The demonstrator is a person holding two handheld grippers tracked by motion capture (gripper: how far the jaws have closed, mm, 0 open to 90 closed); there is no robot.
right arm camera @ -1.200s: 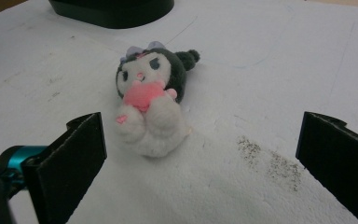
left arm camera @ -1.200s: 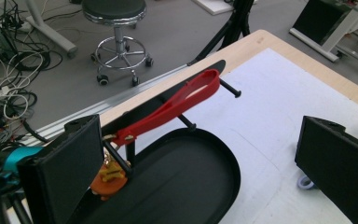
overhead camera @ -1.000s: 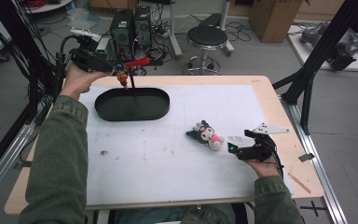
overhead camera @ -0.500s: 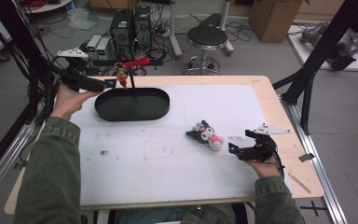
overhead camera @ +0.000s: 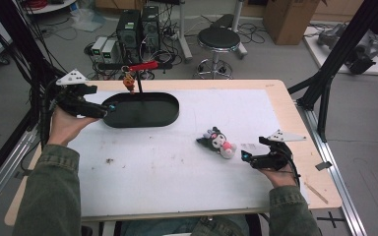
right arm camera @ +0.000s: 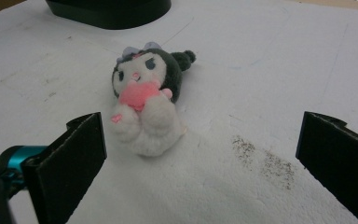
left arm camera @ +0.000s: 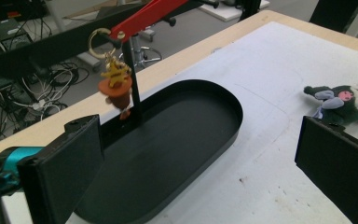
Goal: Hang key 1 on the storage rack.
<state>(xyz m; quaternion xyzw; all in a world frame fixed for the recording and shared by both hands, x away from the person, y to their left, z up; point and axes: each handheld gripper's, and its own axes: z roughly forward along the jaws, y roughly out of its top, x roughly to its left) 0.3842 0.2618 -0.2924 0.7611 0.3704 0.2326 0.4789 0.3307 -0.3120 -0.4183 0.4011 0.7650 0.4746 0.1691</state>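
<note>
Since the earlier frames, the left gripper (overhead camera: 109,109) has withdrawn from the hanging charm (overhead camera: 128,78) and descended to the left end of the black oval tray (overhead camera: 170,114); the right gripper (overhead camera: 246,156) has not shifted. The left jaws stand wide apart and hold nothing. In the left gripper view, the tray (left arm camera: 223,112) lies directly ahead between the fingers, and the charm (left arm camera: 115,86) hangs from the red arm (left arm camera: 144,16) above and ahead of the left finger (left arm camera: 60,172). The right jaws also stand wide open and empty. The plush toy (overhead camera: 218,141) lies on the white table cover (overhead camera: 152,167) just beside the right fingertips, well apart from the left gripper. In the right gripper view, the toy (right arm camera: 144,105) lies just ahead of the jaws, nearer the left finger (right arm camera: 70,163), its long axis running roughly along the line of approach. The right gripper is therefore judged the nearer one for a grasp: advance forward, shifted slightly towards the left finger.
</note>
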